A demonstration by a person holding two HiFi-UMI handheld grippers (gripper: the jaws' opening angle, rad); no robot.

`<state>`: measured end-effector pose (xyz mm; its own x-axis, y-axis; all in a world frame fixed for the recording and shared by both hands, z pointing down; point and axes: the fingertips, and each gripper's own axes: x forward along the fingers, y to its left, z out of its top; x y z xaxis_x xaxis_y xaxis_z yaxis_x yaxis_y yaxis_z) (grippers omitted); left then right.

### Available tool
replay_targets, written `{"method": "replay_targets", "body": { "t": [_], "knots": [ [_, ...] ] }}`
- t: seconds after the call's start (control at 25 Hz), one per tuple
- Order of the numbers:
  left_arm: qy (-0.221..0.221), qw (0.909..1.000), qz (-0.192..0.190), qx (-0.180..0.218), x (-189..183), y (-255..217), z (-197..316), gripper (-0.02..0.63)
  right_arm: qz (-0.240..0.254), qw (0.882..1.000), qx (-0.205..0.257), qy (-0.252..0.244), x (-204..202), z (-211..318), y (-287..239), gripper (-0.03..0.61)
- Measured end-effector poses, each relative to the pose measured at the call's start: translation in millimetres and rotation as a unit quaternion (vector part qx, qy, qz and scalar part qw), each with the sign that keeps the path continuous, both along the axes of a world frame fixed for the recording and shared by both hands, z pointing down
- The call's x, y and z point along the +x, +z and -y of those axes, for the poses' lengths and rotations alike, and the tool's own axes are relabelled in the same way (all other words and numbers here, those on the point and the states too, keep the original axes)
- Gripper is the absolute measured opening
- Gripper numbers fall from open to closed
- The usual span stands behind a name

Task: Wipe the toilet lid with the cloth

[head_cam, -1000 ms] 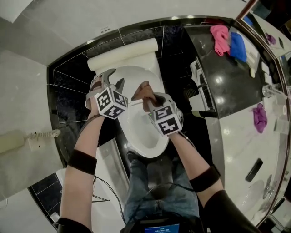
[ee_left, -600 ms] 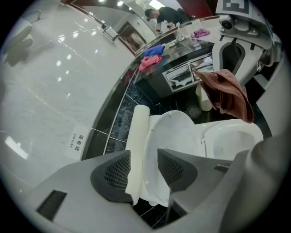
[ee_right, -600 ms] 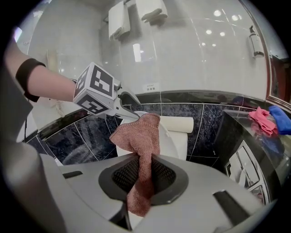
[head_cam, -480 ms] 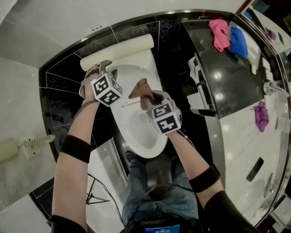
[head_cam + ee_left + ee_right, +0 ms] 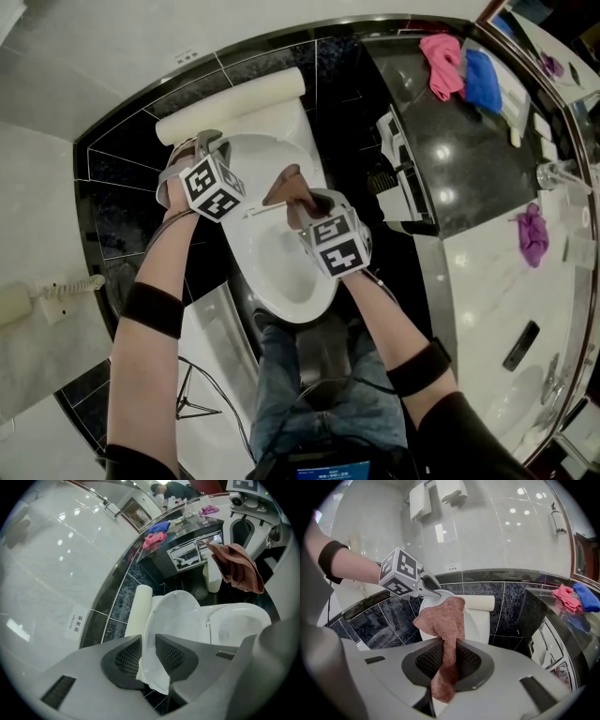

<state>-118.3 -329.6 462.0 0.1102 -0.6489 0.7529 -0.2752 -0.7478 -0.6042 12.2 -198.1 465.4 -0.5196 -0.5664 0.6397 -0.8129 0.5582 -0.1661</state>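
Black glossy tiled wall (image 5: 127, 173) behind white ceramic toilet (image 5: 281, 267). White plastic toilet lid (image 5: 174, 616) raised, left edge caught between left gripper (image 5: 149, 654) pads; jaws just closed in, now clamped on that edge. Right gripper (image 5: 447, 660) pinched tight on reddish-brown knitted cloth (image 5: 443, 616). Cloth bunched above jaws, just right of lid, over bowl; contact with lid not discernible.

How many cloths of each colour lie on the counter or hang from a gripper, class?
Brown cloth: 1
Pink cloth: 1
Blue cloth: 1
Purple cloth: 1
Total: 4
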Motion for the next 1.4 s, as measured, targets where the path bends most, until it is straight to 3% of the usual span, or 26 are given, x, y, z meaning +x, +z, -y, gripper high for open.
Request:
{"method": "replay_targets", "body": {
  "t": [0.44,0.76,1.04,1.4],
  "knots": [
    [-0.034,0.9990,0.008,0.027,13,-14,-64,0.080,0.022,0.999,0.003,-0.034,14,-29,-16,0.075],
    [-0.106,0.9928,0.009,0.056,26,-17,-160,0.077,0.038,0.996,-0.011,-0.080,33,-83,-19,0.075],
    [-0.115,0.9920,-0.011,0.052,41,6,-254,0.064,0.032,0.998,-0.015,-0.058,48,-150,-11,0.075],
    [-0.087,0.9939,-0.020,0.064,62,53,-350,0.061,0.013,1.000,-0.010,-0.010,70,-228,19,0.075]
  ]
}}
